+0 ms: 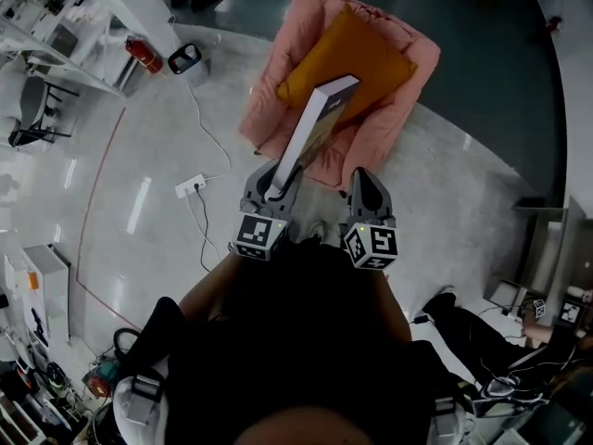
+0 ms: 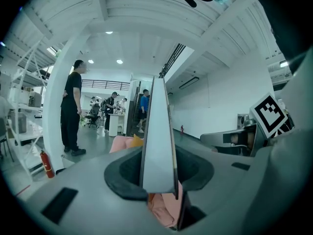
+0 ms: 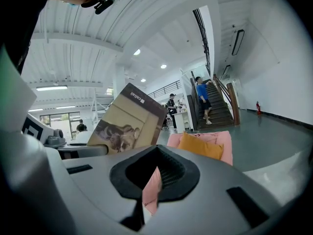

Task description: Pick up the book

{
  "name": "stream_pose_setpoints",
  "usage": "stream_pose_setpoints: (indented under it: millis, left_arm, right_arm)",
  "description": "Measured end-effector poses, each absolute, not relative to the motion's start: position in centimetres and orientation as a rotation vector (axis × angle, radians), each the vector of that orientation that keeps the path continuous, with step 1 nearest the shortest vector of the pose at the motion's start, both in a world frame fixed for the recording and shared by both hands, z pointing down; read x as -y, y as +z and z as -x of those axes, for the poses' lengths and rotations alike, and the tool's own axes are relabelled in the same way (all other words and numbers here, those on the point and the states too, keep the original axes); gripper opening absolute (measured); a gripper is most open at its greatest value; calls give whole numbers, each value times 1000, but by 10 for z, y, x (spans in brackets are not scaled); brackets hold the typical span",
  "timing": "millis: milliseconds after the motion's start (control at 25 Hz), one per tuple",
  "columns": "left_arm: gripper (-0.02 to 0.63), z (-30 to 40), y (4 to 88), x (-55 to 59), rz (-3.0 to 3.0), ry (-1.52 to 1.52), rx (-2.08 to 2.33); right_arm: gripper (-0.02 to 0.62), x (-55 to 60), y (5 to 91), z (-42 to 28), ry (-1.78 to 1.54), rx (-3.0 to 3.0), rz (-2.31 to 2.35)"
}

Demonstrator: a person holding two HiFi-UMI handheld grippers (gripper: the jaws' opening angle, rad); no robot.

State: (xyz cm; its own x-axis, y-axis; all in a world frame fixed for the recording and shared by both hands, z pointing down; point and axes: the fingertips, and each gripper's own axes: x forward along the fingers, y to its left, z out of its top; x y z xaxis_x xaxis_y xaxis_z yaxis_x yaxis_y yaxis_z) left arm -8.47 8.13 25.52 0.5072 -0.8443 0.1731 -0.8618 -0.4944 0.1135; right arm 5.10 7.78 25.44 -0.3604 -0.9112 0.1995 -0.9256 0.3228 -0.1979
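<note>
My left gripper [image 1: 276, 188] is shut on the lower edge of the book [image 1: 315, 128], which stands on edge and leans away from me above the pink armchair [image 1: 269, 86] and its orange cushion [image 1: 371, 58]. In the left gripper view the book's white page edge [image 2: 157, 141] rises between the pads of the left gripper [image 2: 159, 180]. My right gripper [image 1: 369, 184] hangs beside it, to the book's right and apart from it. Its jaws stand slightly open with nothing between them [image 3: 152, 185]. From there I see the book's cover [image 3: 129, 124] at the left, and the armchair [image 3: 222, 143] ahead.
A power strip [image 1: 190, 186] with a cable lies on the pale floor left of the chair. A red fire extinguisher [image 1: 144, 54] and white shelving [image 1: 56, 26] stand at the far left. One person [image 2: 72, 111] stands by a column. Another [image 3: 201, 99] is on the stairs.
</note>
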Motion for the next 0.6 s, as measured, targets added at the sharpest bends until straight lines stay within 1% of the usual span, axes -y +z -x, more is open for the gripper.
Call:
stream_pose_setpoints:
  millis: [600]
  left_arm:
    - [149,104,260,-83,-2563,145,1455]
  right_arm:
    - [2,-81,256,-22,421,2518,-1689]
